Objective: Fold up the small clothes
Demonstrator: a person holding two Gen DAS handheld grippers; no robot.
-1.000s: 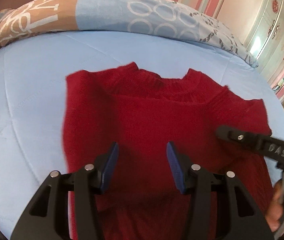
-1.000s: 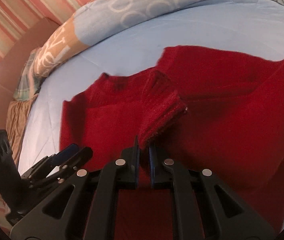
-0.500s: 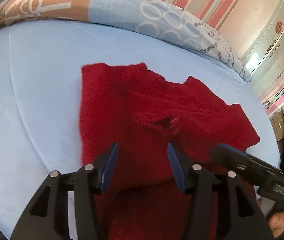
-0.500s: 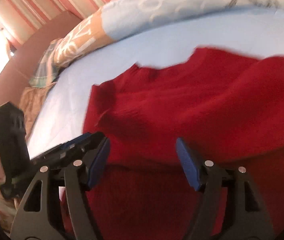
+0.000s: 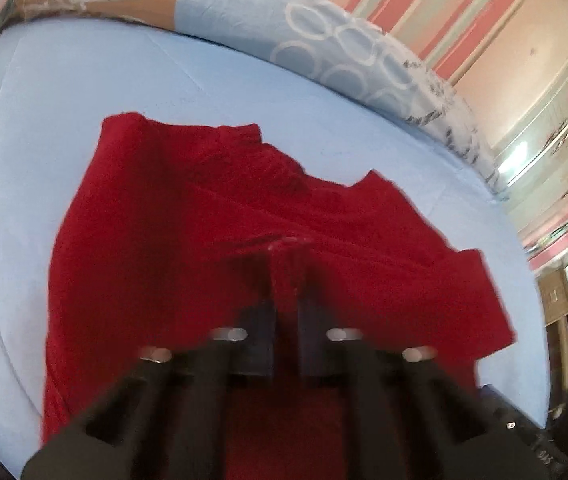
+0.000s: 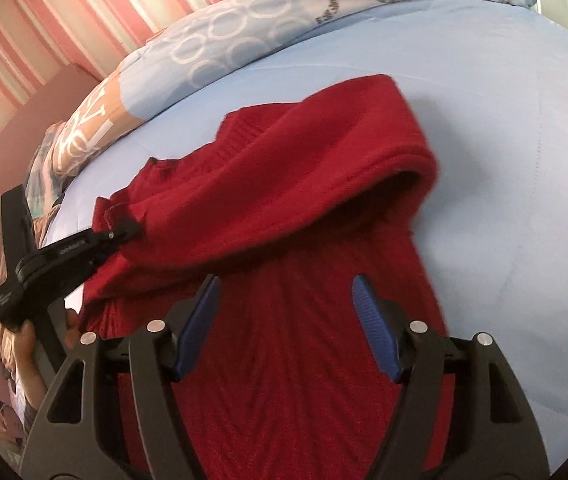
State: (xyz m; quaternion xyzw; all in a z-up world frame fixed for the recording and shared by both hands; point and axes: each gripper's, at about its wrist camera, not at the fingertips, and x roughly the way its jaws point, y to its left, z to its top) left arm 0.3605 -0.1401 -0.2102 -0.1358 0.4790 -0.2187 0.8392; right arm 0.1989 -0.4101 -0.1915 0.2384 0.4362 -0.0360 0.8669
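A red knitted sweater (image 5: 172,240) lies spread on a light blue bedsheet (image 5: 64,92), with a patterned duvet (image 5: 244,12) bunched along the far edge of the bed.

In the left wrist view the left gripper (image 5: 286,264) is blurred, at 6 o'clock in the frame. Its jaws have just been closing and now stand almost together, with a fold of the red knit between them. The sweater's neckline shows at about 12 o'clock from the fingertips, and its body fills the middle of the picture.

The right wrist view gives what the first does not: a side look at the left gripper (image 6: 130,232) at 9 o'clock, its tip pinching an edge of the sweater near a sleeve cuff, and a hand (image 6: 28,344) on its handle at 8 o'clock. From that pinch a rolled layer of knit runs up toward 1 o'clock, its raised edge open like a tunnel.

The right gripper (image 6: 286,324) sits at 6 o'clock over the ribbed lower part of the sweater. Its blue pads (image 6: 200,324) stand wide apart and grip nothing.

Only the left wrist view shows a wardrobe with red medallions (image 5: 564,120) at 2 o'clock; both show the pink striped wall (image 6: 44,24).
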